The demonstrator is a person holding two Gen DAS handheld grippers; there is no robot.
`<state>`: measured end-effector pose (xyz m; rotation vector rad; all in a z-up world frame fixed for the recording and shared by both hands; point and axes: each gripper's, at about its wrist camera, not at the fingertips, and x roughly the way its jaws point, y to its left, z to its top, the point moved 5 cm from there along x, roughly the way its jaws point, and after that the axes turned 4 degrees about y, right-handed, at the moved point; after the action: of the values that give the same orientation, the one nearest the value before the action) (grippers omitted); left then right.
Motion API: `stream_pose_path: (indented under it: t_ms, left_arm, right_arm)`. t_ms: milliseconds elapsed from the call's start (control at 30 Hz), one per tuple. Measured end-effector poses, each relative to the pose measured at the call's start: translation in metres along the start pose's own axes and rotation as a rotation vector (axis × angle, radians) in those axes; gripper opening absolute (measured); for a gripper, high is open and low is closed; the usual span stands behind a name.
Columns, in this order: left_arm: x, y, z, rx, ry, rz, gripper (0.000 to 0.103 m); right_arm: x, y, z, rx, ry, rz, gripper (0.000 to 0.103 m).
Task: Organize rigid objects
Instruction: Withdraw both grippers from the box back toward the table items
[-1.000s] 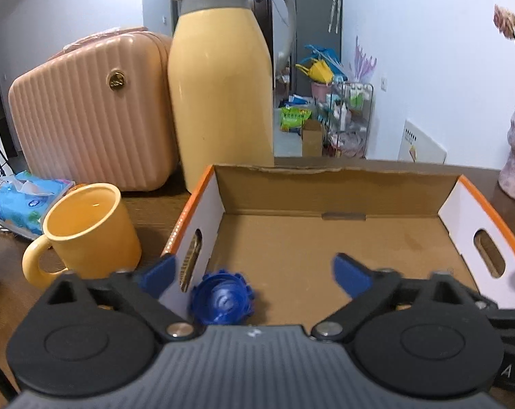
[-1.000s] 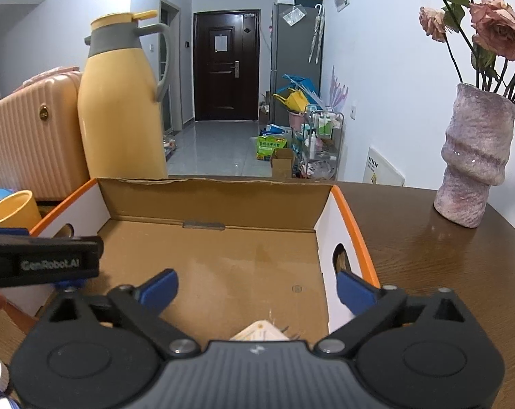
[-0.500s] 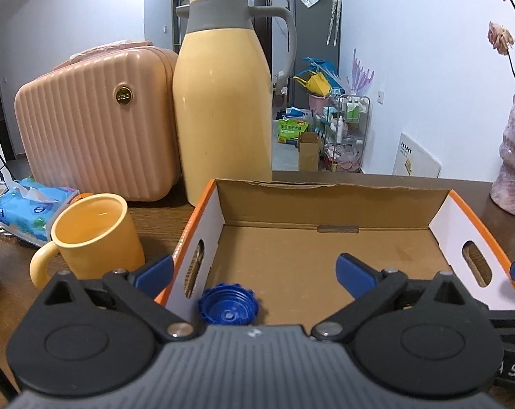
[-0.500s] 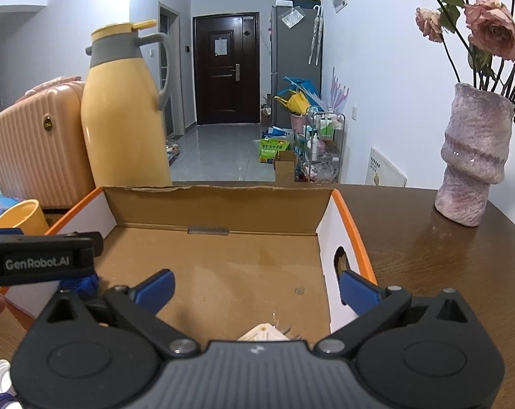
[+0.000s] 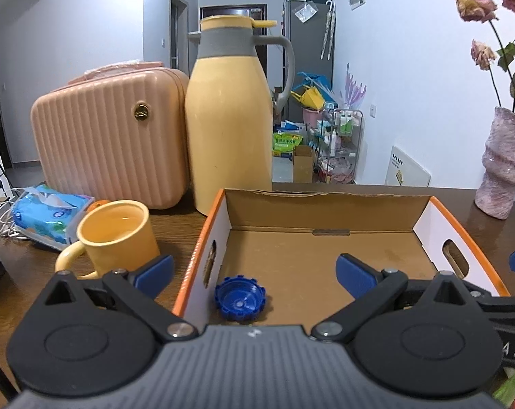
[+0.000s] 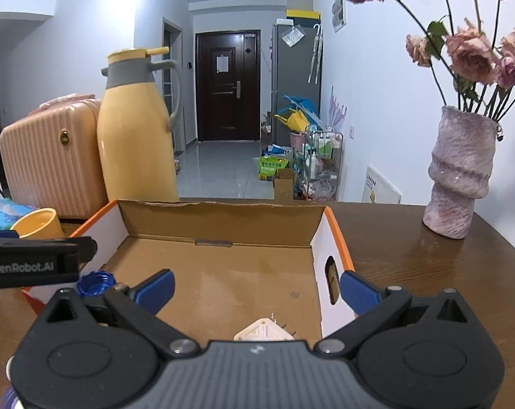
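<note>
Tissue pack [image 5: 47,211] lies at far left of the wooden table [image 5: 175,231], blue-green wrapper, partly behind the yellow mug [image 5: 116,235]; mug upright, handle toward the camera-left, standing just beside the left wall of the cardboard box [image 5: 325,204]; pink ribbed case [image 5: 107,143] behind it, touching or nearly touching the tall yellow thermos jug [image 5: 228,129], grey collar, handle to the right.

Left gripper [image 5: 254,272]: fingers spread wide, nothing between them; left pad hangs outside the box near the mug, right pad over the box floor; blue bottle cap [image 5: 240,297] lies open side up on the box floor, in the near left corner, just beside the left wall.

Right gripper [image 6: 257,288]: fingers likewise spread, holding nothing; left pad over the box interior, right pad outside the right wall beside its handle cutout; cream angular object [image 6: 262,332] on the box floor at the near edge, partly hidden by the gripper body, identity unclear; cap also visible at left [image 6: 95,283].

Pink textured vase [image 6: 458,173] with dried roses stands on the table, well apart to the right of the box.
</note>
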<state>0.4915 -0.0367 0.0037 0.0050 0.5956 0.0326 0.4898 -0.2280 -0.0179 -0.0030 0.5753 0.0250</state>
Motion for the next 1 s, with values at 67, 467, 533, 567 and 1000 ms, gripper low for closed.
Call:
stream_pose_path:
  t_ms: [67, 467, 533, 567, 1000]
  left_arm:
    - [-0.009, 0.004, -0.002, -0.003, -0.007, -0.003, 0.103]
    - [-0.057, 0.023, -0.026, -0.001, -0.036, -0.008, 0.103]
    - [-0.065, 0.026, -0.03, 0.0, -0.041, -0.012, 0.103]
    - [-0.071, 0.027, -0.033, 0.002, -0.046, -0.014, 0.103]
    - [-0.118, 0.046, -0.076, -0.001, -0.046, -0.019, 0.103]
  right_arm:
    - [-0.008, 0.0, -0.002, -0.002, -0.009, -0.004, 0.103]
    - [-0.063, -0.005, -0.02, 0.01, -0.061, -0.02, 0.103]
    - [-0.072, -0.008, -0.024, 0.016, -0.067, -0.022, 0.103]
    - [-0.077, -0.009, -0.026, 0.019, -0.07, -0.023, 0.103]
    - [-0.142, -0.022, -0.068, 0.025, -0.087, -0.032, 0.103]
